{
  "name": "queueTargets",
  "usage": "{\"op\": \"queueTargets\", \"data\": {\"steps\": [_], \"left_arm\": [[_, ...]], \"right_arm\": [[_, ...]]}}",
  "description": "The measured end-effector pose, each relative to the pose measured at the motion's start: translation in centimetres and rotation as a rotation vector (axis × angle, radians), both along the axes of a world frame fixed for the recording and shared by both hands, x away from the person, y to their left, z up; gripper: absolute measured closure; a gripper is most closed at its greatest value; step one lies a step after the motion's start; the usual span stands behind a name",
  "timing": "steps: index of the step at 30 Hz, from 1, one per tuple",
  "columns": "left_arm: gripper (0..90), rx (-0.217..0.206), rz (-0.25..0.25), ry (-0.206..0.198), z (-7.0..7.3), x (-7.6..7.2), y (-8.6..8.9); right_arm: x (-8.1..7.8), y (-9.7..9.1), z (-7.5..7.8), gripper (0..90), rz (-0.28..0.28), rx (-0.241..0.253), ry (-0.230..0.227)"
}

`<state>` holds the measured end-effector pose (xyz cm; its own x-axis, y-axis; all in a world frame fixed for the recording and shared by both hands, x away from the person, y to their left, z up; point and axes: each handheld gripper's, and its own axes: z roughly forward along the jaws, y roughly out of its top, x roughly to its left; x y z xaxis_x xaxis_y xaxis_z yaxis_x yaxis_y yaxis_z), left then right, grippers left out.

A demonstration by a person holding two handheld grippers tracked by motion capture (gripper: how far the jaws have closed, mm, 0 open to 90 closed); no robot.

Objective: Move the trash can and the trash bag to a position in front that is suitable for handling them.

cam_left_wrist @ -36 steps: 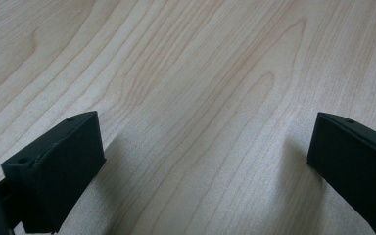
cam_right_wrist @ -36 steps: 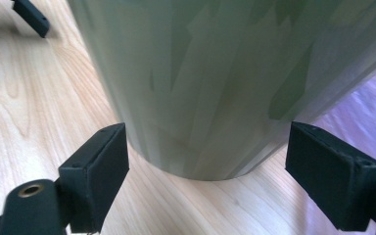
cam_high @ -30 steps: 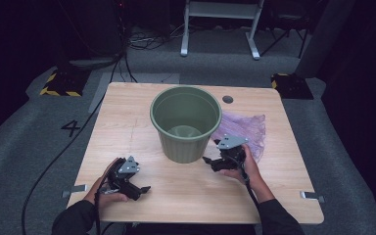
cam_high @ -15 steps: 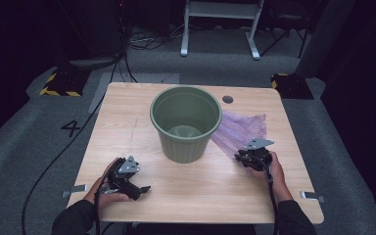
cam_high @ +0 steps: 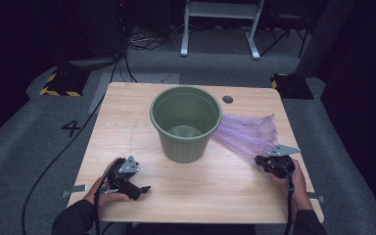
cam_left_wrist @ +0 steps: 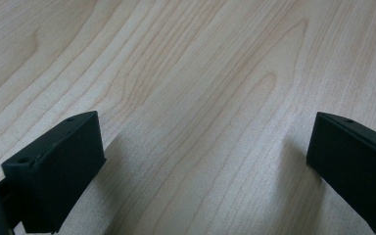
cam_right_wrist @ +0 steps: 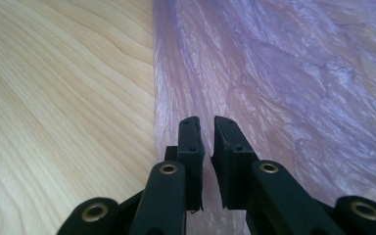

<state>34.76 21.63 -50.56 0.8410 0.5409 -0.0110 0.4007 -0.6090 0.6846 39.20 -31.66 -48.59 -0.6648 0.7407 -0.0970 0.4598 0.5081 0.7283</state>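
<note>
Both grippers are black. The left gripper [cam_high: 144, 188], nearest the bin [cam_high: 186, 122], carries a grey three-cornered plate and blocky, square-ended jaws, one with small screw holes on top. The right gripper [cam_right_wrist: 205, 128], farther from the bin, shows brass-ringed pivots on its linkage arms and a trailing black cable. Both sleeves are dark.

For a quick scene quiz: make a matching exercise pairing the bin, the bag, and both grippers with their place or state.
1. green bin
2. purple bag
3. left gripper
4. right gripper

a. jaws wide apart over bare wood
b. upright mid-table
c. jaws nearly together at the plastic's edge
d. spread flat beside the bin

Pairs: 1-b, 2-d, 3-a, 4-c
</note>
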Motion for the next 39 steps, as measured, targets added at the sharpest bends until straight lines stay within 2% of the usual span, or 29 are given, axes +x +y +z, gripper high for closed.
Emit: {"op": "queueTargets", "data": {"steps": [7,8,10,12,13,14,15,16,18,20,23,26,27,28,30,32,33,34,35,37,39], "left_arm": [[0.2,0.0,0.0,0.0,0.0,0.0,0.0],[0.2,0.0,0.0,0.0,0.0,0.0,0.0],[0.2,0.0,0.0,0.0,0.0,0.0,0.0],[0.2,0.0,0.0,0.0,0.0,0.0,0.0],[0.2,0.0,0.0,0.0,0.0,0.0,0.0],[0.2,0.0,0.0,0.0,0.0,0.0,0.0],[0.2,0.0,0.0,0.0,0.0,0.0,0.0],[0.2,0.0,0.0,0.0,0.0,0.0,0.0],[0.2,0.0,0.0,0.0,0.0,0.0,0.0],[0.2,-0.001,0.001,-0.001,0.0,0.0,0.0],[0.2,0.0,0.003,0.0,0.0,0.0,0.0],[0.2,0.0,0.003,0.0,0.0,0.0,0.0],[0.2,0.0,0.003,0.0,0.0,0.0,0.0],[0.2,0.001,0.002,0.0,0.0,0.0,0.0],[0.2,0.0,0.003,0.0,0.0,0.0,0.0],[0.2,0.0,0.002,0.0,0.0,0.0,0.0],[0.2,0.0,0.002,0.0,0.0,0.0,0.0],[0.2,0.0,0.003,0.0,0.0,0.0,0.0],[0.2,0.0,0.002,0.0,0.0,0.0,0.0],[0.2,0.0,0.003,0.0,0.0,0.0,0.0],[0.2,0.0,0.003,0.0,0.0,0.0,0.0]], "right_arm": [[-0.8,-2.2,0.0,78.0,-0.066,-0.029,-0.018],[-0.9,-2.7,0.1,72.6,-0.103,-0.038,-0.028],[-1.1,-3.0,0.5,61.7,-0.122,-0.026,-0.036],[-1.2,-2.9,0.8,61.0,-0.135,-0.023,-0.05],[-1.4,-2.6,1.2,55.7,-0.13,-0.012,-0.067],[-1.7,-1.8,2.1,44.0,-0.142,-0.008,-0.094],[-1.7,-1.8,2.1,44.0,-0.142,-0.008,-0.094],[-1.8,-1.3,2.6,41.3,-0.146,-0.013,-0.114],[-2.0,0.5,3.8,38.0,-0.139,0.005,-0.166],[-1.8,1.9,4.3,37.4,-0.119,0.03,-0.183],[-1.2,3.6,4.5,37.0,-0.092,0.038,-0.18],[0.1,6.1,4.2,38.0,-0.069,0.066,-0.156],[1.1,7.1,3.8,37.2,-0.085,0.067,-0.144],[1.1,7.1,3.8,37.2,-0.085,0.067,-0.144],[2.5,8.1,3.1,35.5,-0.113,0.084,-0.108],[3.6,8.7,2.2,35.7,-0.153,0.061,-0.104],[4.3,8.8,1.6,37.7,-0.157,0.067,-0.083],[4.3,8.8,1.6,37.7,-0.157,0.067,-0.083],[4.9,8.8,1.0,41.4,-0.168,0.046,-0.074],[5.2,8.8,0.6,42.6,-0.169,0.045,-0.064],[5.5,8.6,0.0,46.7,-0.156,0.072,-0.039]]}}
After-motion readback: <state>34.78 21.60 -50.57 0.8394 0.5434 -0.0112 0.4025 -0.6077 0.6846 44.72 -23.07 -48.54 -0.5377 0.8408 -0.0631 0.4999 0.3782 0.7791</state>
